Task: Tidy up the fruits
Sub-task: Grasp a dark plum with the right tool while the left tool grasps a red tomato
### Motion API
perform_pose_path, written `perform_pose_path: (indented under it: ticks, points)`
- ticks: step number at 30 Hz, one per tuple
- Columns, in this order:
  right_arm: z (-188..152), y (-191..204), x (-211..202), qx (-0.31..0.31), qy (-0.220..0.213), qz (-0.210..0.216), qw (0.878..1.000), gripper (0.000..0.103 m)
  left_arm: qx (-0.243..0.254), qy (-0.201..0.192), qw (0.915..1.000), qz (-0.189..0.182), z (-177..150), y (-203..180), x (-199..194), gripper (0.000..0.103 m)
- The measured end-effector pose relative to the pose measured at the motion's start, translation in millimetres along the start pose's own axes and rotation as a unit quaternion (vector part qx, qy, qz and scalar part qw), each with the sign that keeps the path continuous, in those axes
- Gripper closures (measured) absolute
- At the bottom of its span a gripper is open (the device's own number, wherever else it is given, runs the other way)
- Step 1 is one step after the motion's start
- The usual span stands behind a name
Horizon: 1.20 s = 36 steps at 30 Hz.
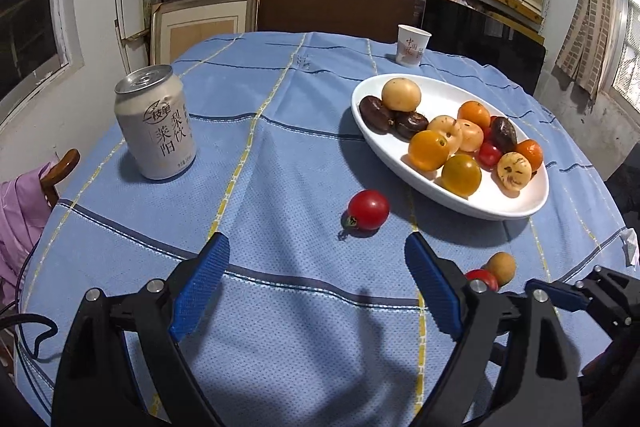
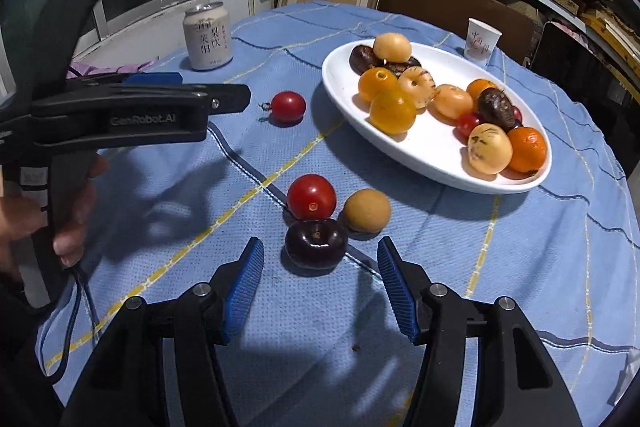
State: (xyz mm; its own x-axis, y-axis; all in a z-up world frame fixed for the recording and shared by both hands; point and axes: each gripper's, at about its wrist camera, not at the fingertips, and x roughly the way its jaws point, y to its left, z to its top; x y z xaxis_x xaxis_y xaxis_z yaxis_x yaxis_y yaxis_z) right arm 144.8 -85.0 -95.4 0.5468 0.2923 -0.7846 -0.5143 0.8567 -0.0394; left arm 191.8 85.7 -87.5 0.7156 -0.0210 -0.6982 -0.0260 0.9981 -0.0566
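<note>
Four loose fruits are seen on the blue woven tablecloth (image 2: 460, 259), which is crossed by yellow and dark stripes. Just ahead of the right tongs (image 2: 320, 287) a glossy dark plum (image 2: 316, 243) lies, and touching it beyond are a smooth red cherry tomato (image 2: 311, 196) and a matte tan round fruit (image 2: 367, 210). Nothing is held by these tongs: their ribbed blue pads stand apart, with the plum just in front of the gap.

The left tongs (image 1: 316, 283) are spread wide and empty. A second cherry tomato (image 1: 368, 209), stem end towards the camera, is set ahead of them, slightly to the right.

Further ahead and to the right an oval white plate (image 1: 440, 95) is found, heaped with about a dozen fruits: orange, yellow, pale speckled, red and dark wrinkled ones. One pale aluminium drink can (image 1: 155, 123) stands ahead to the left, and one paper cup (image 1: 413, 45) beyond the plate.
</note>
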Motion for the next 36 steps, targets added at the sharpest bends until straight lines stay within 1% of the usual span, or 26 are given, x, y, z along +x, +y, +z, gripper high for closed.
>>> perform_pose_path:
  ticks: [1,2,3,4,9,12,14,15,16,18,19,20,21,22,23,24,26,30,34,36]
  points:
    - [0,1,3,0.000,0.002,0.000,1.000,0.054,0.002,0.000,1.0000,0.001,0,0,0,0.016]
    - [1,2,8,0.002,0.007,0.001,1.000,0.063,0.004,0.001,1.0000,0.002,0,-1,1,0.016]
    - [2,3,11,0.004,0.012,0.002,1.000,0.068,0.005,0.002,1.0000,0.002,0,-1,2,0.016]
    - [1,3,12,0.005,0.010,0.001,1.000,0.071,0.005,0.003,1.0000,0.003,0,-1,2,0.016]
    - [-3,1,4,0.005,0.000,0.011,1.000,0.071,0.009,0.013,0.9998,0.014,11,-8,9,0.016]
    - [-10,-4,-4,0.014,-0.010,0.028,0.999,0.071,0.024,0.027,0.9991,0.021,22,-20,22,0.016]
    - [-12,-8,-8,0.024,-0.018,0.026,0.999,0.071,0.035,0.039,0.9984,0.024,26,-28,34,0.017]
    - [-12,-10,-10,0.029,-0.022,0.025,0.999,0.071,0.044,0.046,0.9975,0.032,29,-33,43,0.022]
    - [-13,-12,-12,0.034,-0.026,0.023,0.999,0.071,0.049,0.050,0.9969,0.036,30,-36,47,0.026]
    - [-13,-13,-13,0.038,-0.030,0.022,0.999,0.071,0.060,0.055,0.9958,0.042,31,-41,57,0.038]
    - [-14,-14,-14,0.039,-0.031,0.022,0.999,0.071,0.064,0.058,0.9953,0.044,31,-43,61,0.040]
    - [-14,-14,-14,0.039,-0.032,0.024,0.998,0.071,0.070,0.062,0.9946,0.043,30,-45,65,0.049]
    - [-13,-14,-14,0.039,-0.032,0.025,0.998,0.071,0.076,0.064,0.9940,0.044,28,-47,68,0.053]
    - [-14,-14,-14,0.039,-0.032,0.025,0.998,0.071,0.083,0.065,0.9933,0.047,26,-49,69,0.055]
    - [-14,-15,-14,0.040,-0.032,0.027,0.998,0.071,0.094,0.063,0.9924,0.048,23,-52,70,0.066]
    - [-14,-15,-14,0.040,-0.032,0.028,0.998,0.071,0.101,0.060,0.9919,0.048,22,-54,70,0.071]
    - [-14,-17,-14,0.044,-0.034,0.031,0.998,0.071,0.110,0.057,0.9910,0.051,20,-57,69,0.073]
    - [-14,-20,-14,0.053,-0.035,0.035,0.997,0.071,0.112,0.054,0.9910,0.049,20,-58,68,0.074]
    - [-15,-22,-14,0.058,-0.037,0.037,0.997,0.071,0.103,0.053,0.9923,0.046,20,-56,67,0.074]
    - [-15,-22,-16,0.058,-0.041,0.035,0.997,0.071,0.093,0.053,0.9935,0.038,20,-53,65,0.074]
